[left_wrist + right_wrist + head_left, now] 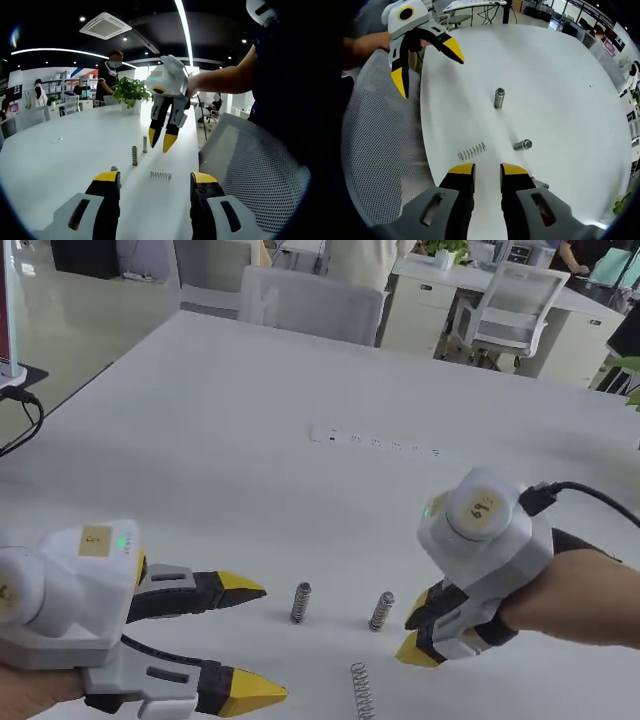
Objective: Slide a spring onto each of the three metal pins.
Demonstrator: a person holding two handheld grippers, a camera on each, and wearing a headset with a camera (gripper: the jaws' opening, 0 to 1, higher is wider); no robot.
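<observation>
Two upright pins wear springs, one near my left gripper and one by my right gripper. A loose spring lies flat nearer me, between the grippers. In the left gripper view my left gripper is wide open and holds nothing; the loose spring lies just beyond its tips. A sprung pin and a thinner pin stand below the right gripper. My right gripper is narrowly open and holds nothing, with the loose spring just ahead.
The white table has a flush socket strip in its middle. A mesh chair sits at the near edge. Office chairs and desks stand beyond the far edge, with a potted plant and people further off.
</observation>
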